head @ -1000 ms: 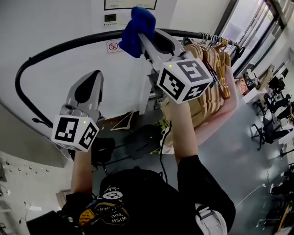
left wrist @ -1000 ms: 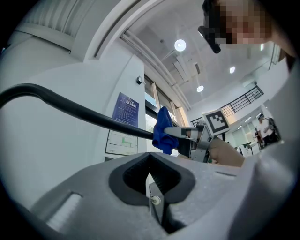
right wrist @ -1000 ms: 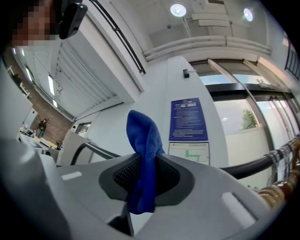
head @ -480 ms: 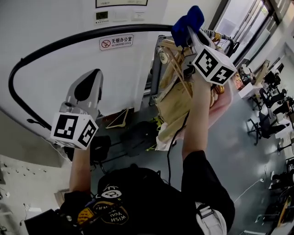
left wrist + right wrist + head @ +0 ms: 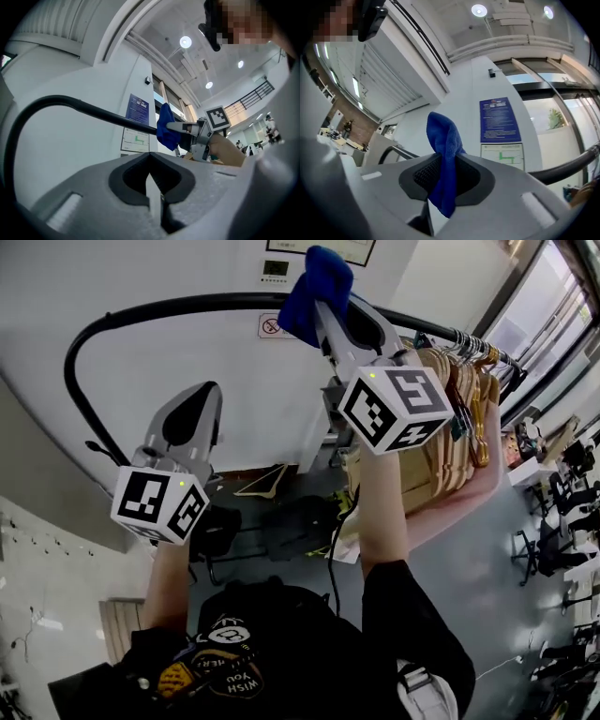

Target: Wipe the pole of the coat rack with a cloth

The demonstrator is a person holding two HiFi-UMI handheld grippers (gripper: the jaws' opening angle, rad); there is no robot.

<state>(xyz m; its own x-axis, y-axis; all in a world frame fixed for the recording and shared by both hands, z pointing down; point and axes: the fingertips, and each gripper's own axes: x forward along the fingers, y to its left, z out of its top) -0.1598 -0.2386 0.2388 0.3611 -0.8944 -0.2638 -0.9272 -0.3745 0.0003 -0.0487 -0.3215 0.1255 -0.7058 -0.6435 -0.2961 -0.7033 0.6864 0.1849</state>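
Observation:
The coat rack's black pole arches across the top of the head view and bends down at the left. My right gripper is raised to it, shut on a blue cloth that lies against the pole. In the right gripper view the blue cloth is pinched between the jaws, with the pole running off to the right. My left gripper hangs lower at the left, below the pole, shut and holding nothing. From the left gripper view I see the pole and the blue cloth.
Several wooden hangers crowd the pole's right half, just right of my right gripper. A white wall with a no-smoking sign stands behind the rack. Bags and a loose hanger lie on the floor below.
My right gripper with the cloth slid right along the pole toward the hangers, then came back left. The left gripper has stayed roughly in place.

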